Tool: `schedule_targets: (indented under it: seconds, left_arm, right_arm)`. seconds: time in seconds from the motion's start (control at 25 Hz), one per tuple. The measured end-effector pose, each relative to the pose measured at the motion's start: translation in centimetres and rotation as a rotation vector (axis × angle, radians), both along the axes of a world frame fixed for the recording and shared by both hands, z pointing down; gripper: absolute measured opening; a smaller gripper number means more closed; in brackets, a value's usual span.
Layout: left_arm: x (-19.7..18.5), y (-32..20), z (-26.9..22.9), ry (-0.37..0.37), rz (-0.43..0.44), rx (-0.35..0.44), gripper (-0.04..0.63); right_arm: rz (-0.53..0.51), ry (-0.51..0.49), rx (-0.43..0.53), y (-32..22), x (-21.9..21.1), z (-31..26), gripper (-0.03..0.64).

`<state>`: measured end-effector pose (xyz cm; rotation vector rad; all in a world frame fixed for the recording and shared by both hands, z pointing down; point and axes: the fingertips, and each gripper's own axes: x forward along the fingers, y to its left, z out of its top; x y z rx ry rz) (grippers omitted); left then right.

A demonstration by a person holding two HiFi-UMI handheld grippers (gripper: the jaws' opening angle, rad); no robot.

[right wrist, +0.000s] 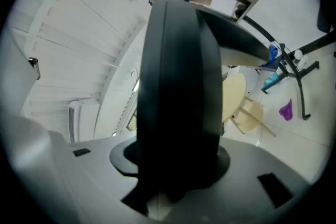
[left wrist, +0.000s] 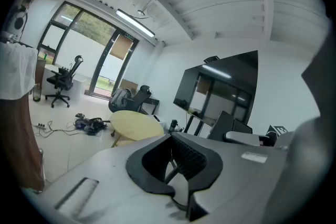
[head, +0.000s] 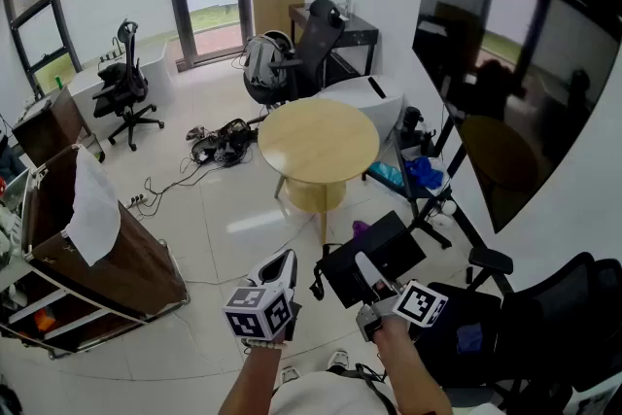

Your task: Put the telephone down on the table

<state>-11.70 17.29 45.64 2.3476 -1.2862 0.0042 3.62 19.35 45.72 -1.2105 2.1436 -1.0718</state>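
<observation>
Slippage could have dropped the telephone (head: 384, 253), pinched by 1 edge in the right gripper (right wrist: 176, 168)'s jaws short of the desk (head: 318, 141); the left gripper (head: 280, 267)'s jaws stood closed, empty.

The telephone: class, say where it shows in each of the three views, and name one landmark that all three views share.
Head view: the telephone is at lower centre, a black slab below the table.
Left gripper view: right of centre, a small dark slab.
Right gripper view: it fills the centre, edge-on.
Shared landmark: the round wooden table.
</observation>
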Motion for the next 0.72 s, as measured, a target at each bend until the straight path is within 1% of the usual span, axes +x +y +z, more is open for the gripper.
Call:
schedule_targets:
  seconds: [0.24,0.4,0.64,0.72]
  left_arm:
    - [0.4,0.1,0.1,-0.006,0.003,0.002,-0.015]
    - [0.5,0.3,0.3,-0.009,0.001,0.0,-0.015]
    - [1.3,0.3,0.5,-0.012,-0.006,-0.005,-0.015]
    - [1.7,0.2,0.5,-0.014,-0.007,-0.006,-0.015]
  right_arm:
    - [0.008,-0.031,-0.036,0.4,0.0,0.4,0.175]
    - [0.004,-0.02,-0.033,0.6,0.4,0.7,0.175]
    - [-0.009,-0.022,-0.015,0.5,1.3,0.6,0.173]
    - [-0.006,-0.03,-0.023,0.4,1.7,0.7,0.175]
